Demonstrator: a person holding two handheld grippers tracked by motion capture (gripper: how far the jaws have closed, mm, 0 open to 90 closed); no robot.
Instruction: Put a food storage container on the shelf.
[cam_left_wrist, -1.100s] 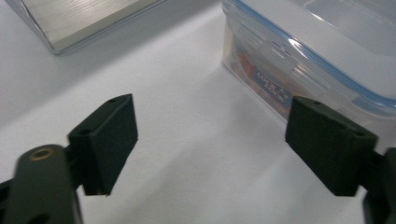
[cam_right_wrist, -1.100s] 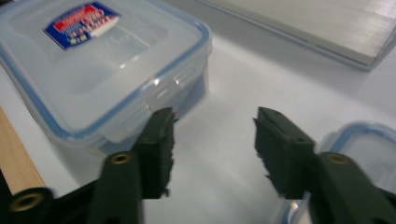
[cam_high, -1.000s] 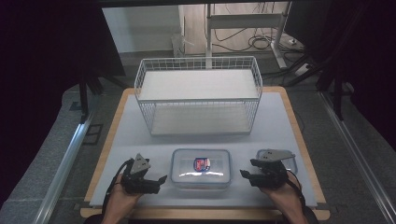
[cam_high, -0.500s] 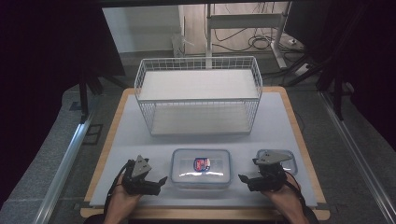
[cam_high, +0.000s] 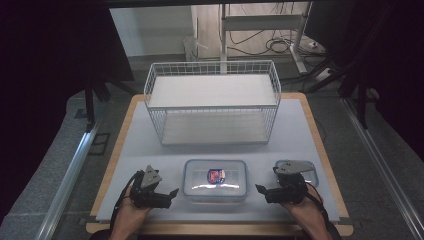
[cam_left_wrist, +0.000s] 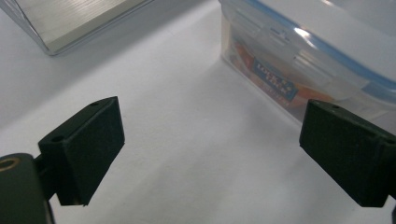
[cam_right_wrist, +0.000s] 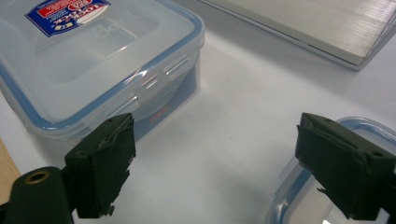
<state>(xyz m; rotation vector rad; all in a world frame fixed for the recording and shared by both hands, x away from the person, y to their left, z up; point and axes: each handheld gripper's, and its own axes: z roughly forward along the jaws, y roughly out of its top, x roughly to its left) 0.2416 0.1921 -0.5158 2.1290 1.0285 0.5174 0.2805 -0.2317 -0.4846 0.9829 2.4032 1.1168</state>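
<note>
On the white mat (cam_high: 150, 145), a clear plastic food box (cam_high: 215, 180) with a blue-sealed lid and a red and blue label sits near the front edge, between the two hands. The left gripper (cam_high: 169, 194) rests on the mat just beside the box's left end, pointing toward it; in the left gripper view its jaws stand wide apart with only bare mat between them, and the box's clipped end wall (cam_left_wrist: 280, 79) lies just ahead of the right-hand jaw, not touched by either pad. The right gripper (cam_high: 261, 190) lies at the box's right end, pointing inward as well. Its jaws have just been opening and now stand wide, with nothing between them; in the right gripper view one jaw sits close by the box's side latch (cam_right_wrist: 154, 79) without pressing it, and the other hangs over the rim of a second, smaller clear container (cam_right_wrist: 299, 196) at the right. That smaller container (cam_high: 310, 172) sits on the mat just behind the right hand. Farther back, a white wire basket (cam_high: 212, 102) stands upright across the middle of the mat, well apart from the box and both grippers.
</note>
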